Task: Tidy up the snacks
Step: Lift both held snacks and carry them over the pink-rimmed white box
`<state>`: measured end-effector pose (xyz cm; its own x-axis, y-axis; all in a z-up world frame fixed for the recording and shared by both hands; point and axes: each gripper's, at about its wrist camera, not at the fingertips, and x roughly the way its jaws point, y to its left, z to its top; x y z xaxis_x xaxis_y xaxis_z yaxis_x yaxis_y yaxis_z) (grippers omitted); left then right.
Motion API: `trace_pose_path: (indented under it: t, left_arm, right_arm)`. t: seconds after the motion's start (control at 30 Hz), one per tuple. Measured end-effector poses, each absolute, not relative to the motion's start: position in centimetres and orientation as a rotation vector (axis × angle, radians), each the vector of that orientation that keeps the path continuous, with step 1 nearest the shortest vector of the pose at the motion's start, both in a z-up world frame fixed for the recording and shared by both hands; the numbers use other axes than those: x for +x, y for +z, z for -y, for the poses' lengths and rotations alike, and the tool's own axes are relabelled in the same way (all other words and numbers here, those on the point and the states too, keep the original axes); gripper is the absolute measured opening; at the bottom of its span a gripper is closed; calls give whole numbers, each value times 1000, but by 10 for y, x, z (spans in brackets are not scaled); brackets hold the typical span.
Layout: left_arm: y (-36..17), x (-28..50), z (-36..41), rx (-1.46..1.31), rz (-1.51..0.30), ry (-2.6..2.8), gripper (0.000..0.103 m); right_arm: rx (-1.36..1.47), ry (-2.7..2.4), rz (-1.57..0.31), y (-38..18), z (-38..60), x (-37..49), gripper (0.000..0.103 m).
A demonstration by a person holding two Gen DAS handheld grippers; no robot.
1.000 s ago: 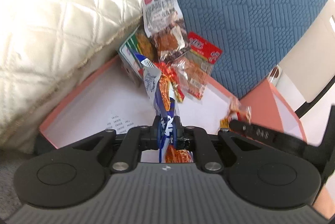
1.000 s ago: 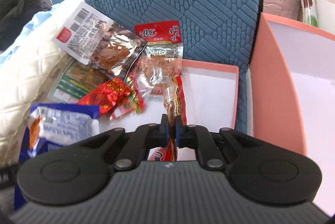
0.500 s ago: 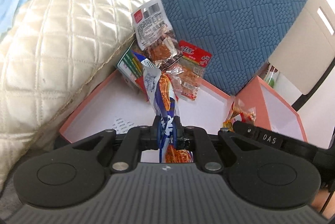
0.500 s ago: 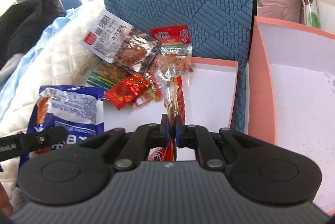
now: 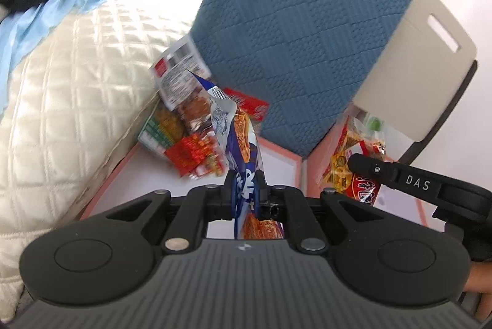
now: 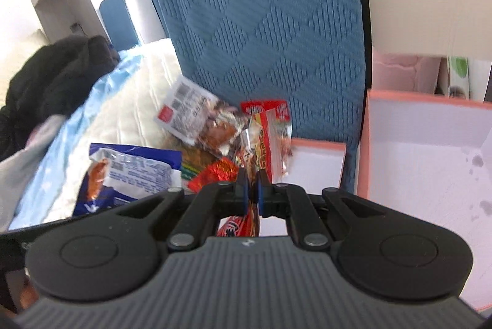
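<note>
My left gripper (image 5: 245, 187) is shut on a blue and white snack bag (image 5: 235, 138) and holds it edge-on above a pink-rimmed box (image 5: 123, 162). The bag also shows in the right wrist view (image 6: 129, 172). My right gripper (image 6: 250, 187) is shut on a red and clear snack packet (image 6: 267, 141), which also shows in the left wrist view (image 5: 353, 169). A pile of snack packets (image 5: 184, 126) lies at the box's far corner, against the cushion; it also shows in the right wrist view (image 6: 203, 126).
A blue textured cushion (image 5: 295, 36) stands behind the box. A cream quilted pillow (image 5: 67, 89) lies left of it. A second pink-rimmed box (image 6: 430, 150) sits to the right. A grey chair back (image 5: 424, 61) is at the right.
Both grippers have lifted up and back from the box, each with its packet still held. The pile of snacks looks smaller and farther away.
</note>
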<state>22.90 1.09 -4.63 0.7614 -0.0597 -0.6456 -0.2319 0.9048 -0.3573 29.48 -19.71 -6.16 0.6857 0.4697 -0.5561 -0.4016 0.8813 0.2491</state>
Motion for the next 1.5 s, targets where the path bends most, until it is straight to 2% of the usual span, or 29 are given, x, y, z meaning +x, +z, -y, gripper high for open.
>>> trace_pose_path:
  t: [0.4,0.73,1.2,1.5]
  left_arm:
    - [20,252,35,-376,-622,15,12]
    - [48,268,98,-321,-599,-80,12]
    - [-2,314,185,-309,-730,-213,12]
    - [-48,338,213,-314,-819,-218,12]
  right_arm:
    - [120,457,-530,4,246,287,9]
    - [133,386,-480,20,288,287,9]
    - [125,255,-555,-13,367,297,9]
    - [151,202,-694,-71,399,318,9]
